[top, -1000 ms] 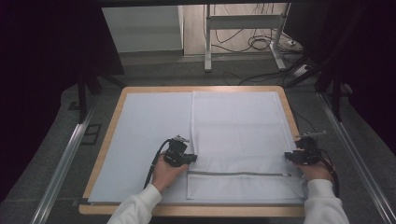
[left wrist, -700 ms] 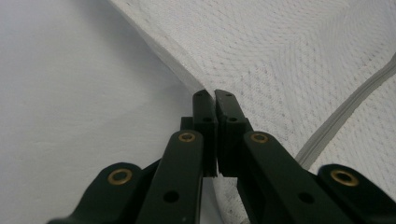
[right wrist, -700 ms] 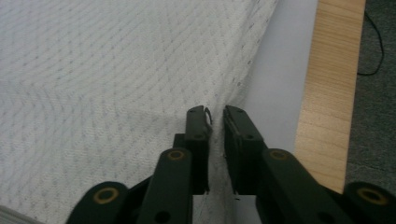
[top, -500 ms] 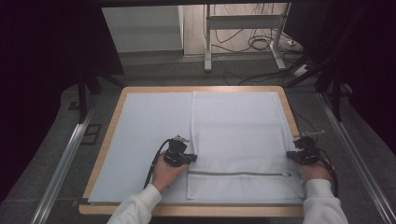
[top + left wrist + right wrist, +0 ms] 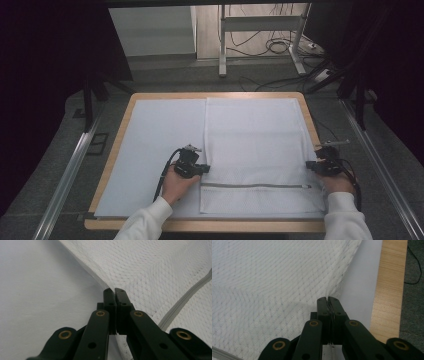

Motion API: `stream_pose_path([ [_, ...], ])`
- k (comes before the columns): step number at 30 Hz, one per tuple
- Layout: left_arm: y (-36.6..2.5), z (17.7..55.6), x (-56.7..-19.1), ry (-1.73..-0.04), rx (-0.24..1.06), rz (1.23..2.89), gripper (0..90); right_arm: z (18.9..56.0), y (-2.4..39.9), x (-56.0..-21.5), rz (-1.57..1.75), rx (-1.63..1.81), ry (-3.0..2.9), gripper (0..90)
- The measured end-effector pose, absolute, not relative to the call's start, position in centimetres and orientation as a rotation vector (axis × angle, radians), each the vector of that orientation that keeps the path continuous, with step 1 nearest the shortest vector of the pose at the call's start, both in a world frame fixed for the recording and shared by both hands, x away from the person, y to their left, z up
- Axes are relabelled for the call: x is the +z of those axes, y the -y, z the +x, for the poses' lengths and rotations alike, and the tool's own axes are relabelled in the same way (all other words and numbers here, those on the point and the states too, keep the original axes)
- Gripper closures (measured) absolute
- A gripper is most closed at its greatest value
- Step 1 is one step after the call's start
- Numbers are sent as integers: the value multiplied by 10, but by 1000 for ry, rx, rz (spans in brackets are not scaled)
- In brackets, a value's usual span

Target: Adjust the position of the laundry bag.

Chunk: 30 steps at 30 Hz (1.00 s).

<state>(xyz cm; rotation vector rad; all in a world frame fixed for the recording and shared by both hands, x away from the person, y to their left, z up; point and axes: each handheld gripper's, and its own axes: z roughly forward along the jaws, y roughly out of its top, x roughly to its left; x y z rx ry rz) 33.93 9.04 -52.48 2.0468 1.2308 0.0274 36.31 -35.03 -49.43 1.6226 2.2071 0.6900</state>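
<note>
White mesh laundry bag with grey zipper lies flat on right half of pale sheet over wooden table. Your left gripper pinches bag's left edge. Your right gripper, jaws just closed, pinches right edge.

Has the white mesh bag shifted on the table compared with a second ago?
No. The white mesh bag lies where it did: its far edge is level with the wooden table rim as before.
</note>
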Motion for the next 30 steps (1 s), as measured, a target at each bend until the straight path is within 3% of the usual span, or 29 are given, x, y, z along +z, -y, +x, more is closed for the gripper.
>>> stream_pose_path([
  [30, -126, 335, -516, -1241, 35, 1997, 893, 362, 328, -492, 1559, 799, -2242, 874],
])
